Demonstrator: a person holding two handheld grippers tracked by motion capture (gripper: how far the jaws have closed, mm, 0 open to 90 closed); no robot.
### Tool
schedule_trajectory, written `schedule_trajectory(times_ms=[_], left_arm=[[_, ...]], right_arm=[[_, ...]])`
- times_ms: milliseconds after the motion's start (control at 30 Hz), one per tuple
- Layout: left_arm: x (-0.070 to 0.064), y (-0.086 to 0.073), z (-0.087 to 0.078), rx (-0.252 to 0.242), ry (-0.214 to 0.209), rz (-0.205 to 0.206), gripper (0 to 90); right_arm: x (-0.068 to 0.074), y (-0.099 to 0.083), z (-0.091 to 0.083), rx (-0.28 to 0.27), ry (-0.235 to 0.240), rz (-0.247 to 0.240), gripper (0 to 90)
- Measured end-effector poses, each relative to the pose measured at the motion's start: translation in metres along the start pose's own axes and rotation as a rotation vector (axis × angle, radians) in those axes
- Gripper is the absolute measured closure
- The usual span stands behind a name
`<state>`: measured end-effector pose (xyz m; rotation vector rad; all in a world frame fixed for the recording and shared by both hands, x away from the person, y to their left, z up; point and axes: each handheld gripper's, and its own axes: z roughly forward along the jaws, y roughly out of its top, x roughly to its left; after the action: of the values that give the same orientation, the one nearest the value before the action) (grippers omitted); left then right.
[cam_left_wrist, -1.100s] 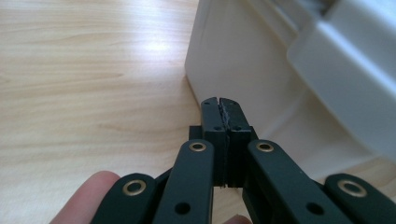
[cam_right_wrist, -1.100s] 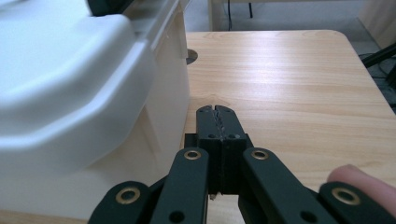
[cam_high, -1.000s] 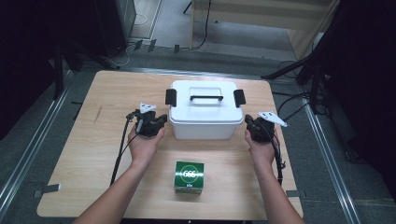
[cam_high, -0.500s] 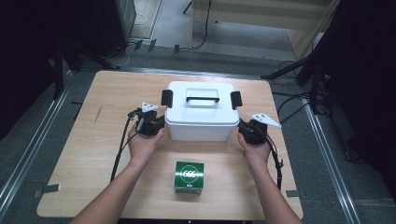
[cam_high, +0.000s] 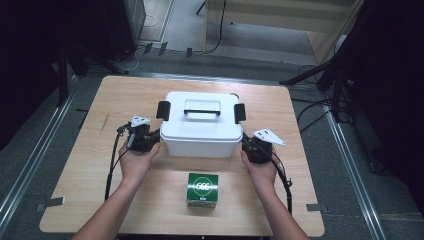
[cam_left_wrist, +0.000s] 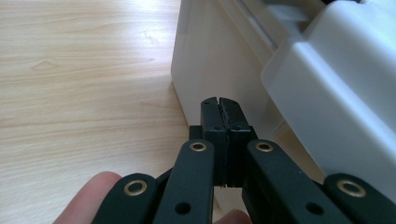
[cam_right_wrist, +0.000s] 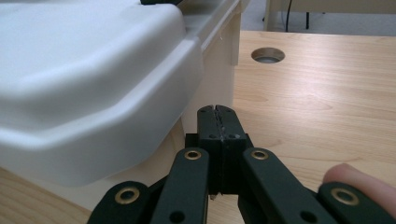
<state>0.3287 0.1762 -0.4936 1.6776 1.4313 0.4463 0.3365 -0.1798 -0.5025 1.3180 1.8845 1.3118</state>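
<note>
A white lidded box (cam_high: 200, 125) sits mid-tabletop nearer the far edge; the left gripper (cam_high: 150, 139) and right gripper (cam_high: 248, 148), jaws pressed together, flank its near corners, tips at its side walls.

- The small green box (cam_high: 202, 189) on the bench carries white figures inside a ring, reading roughly "666".
- A small white mark below them is too small to read.
</note>
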Motion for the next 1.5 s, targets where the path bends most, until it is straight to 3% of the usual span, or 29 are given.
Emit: schedule_trajectory(times_ms=[833,933,1033,1167,1367,1433,1500], left_arm=[[0.039,-0.025,-0.041,-0.032,0.056,-0.071,90.0],[0.041,-0.026,-0.043,-0.034,0.062,-0.072,90.0],[0.043,-0.029,-0.043,-0.039,0.074,-0.082,90.0],[0.048,-0.037,-0.048,-0.055,0.102,-0.104,90.0],[0.055,-0.052,-0.06,-0.064,0.136,-0.11,77.0],[0.056,-0.059,-0.067,-0.066,0.148,-0.091,62.7],[0.054,-0.069,-0.075,-0.062,0.193,-0.056,51.8]], right_arm=[[0.053,-0.017,0.006,0.002,0.126,-0.008,90.0],[0.055,-0.017,0.009,-0.001,0.127,-0.014,90.0],[0.054,-0.018,0.011,-0.01,0.153,0.026,90.0],[0.053,-0.019,0.01,-0.016,0.148,-0.011,86.9],[0.041,-0.019,0.002,-0.021,0.129,-0.039,78.8],[0.026,-0.016,-0.006,-0.046,0.12,-0.077,74.4],[0.019,-0.015,-0.01,-0.052,0.1,-0.113,74.4]])
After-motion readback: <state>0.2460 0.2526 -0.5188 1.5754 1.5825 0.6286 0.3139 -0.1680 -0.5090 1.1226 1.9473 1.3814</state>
